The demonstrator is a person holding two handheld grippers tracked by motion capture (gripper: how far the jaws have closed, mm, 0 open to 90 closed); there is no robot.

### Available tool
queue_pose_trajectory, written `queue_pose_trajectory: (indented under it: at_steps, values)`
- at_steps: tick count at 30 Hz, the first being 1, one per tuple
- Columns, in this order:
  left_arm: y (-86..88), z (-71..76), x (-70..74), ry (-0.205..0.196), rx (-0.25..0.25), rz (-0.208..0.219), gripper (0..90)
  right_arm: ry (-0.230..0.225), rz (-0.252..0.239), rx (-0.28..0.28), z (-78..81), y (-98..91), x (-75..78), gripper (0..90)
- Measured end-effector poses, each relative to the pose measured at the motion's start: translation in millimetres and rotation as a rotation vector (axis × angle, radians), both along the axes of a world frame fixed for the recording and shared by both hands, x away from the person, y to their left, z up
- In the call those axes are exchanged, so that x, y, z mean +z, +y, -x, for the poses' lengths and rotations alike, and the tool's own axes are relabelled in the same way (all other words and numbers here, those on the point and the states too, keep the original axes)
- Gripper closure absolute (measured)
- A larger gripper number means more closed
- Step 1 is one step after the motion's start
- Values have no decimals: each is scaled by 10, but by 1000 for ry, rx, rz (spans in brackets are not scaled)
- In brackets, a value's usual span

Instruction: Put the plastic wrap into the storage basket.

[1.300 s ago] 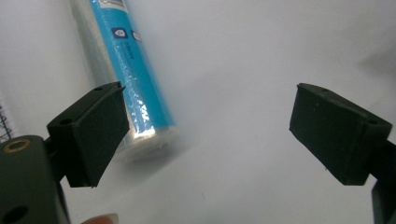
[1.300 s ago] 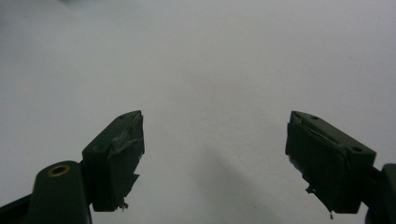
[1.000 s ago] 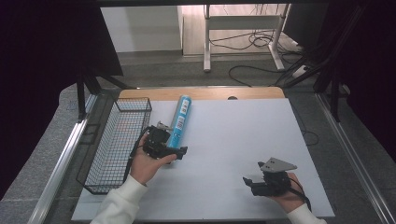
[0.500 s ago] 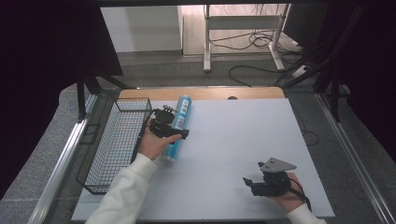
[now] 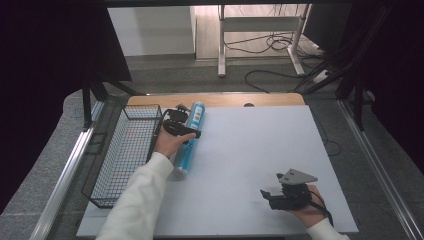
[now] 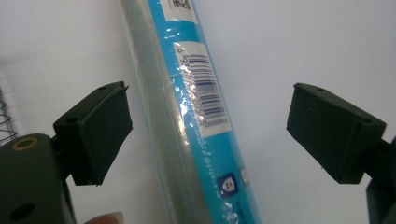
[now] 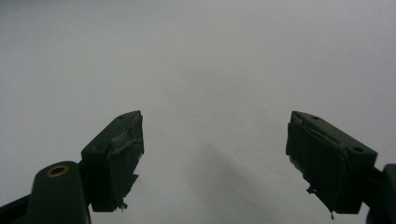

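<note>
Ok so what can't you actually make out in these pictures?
- Tube print: in the left gripper view the label text is blurred, and both ends run off the frame edges.
- Tube middle in the high view: covered by the left gripper and hand.
- Basket inside: mesh too fine to tell whether anything lies in it.
- Right gripper in the high view: too small to judge its jaws there; its own view shows them apart.

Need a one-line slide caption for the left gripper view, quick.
Open left gripper straddling a blue wrapped tube lying on the white table, barcode label up, jaws not touching it.
</note>
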State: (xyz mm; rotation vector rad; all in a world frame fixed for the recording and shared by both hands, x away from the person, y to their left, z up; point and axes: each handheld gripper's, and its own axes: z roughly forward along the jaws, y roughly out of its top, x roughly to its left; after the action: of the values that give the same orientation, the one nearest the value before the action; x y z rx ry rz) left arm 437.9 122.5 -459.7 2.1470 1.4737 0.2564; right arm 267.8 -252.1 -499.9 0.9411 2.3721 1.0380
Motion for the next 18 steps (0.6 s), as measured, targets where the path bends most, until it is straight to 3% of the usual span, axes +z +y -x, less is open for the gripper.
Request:
queue_pose_trajectory:
  at_steps: [5,9,18]
  values:
    - [-2,-123,-110,21,16,-49,127,0,0,-2,3,3,-2,197]
    - [2,-219,-156,35,24,-63,128,2,3,-1,3,7,-4,196]
    - [-31,-372,-348,93,49,-14,155,1,6,-2,0,6,-14,195]
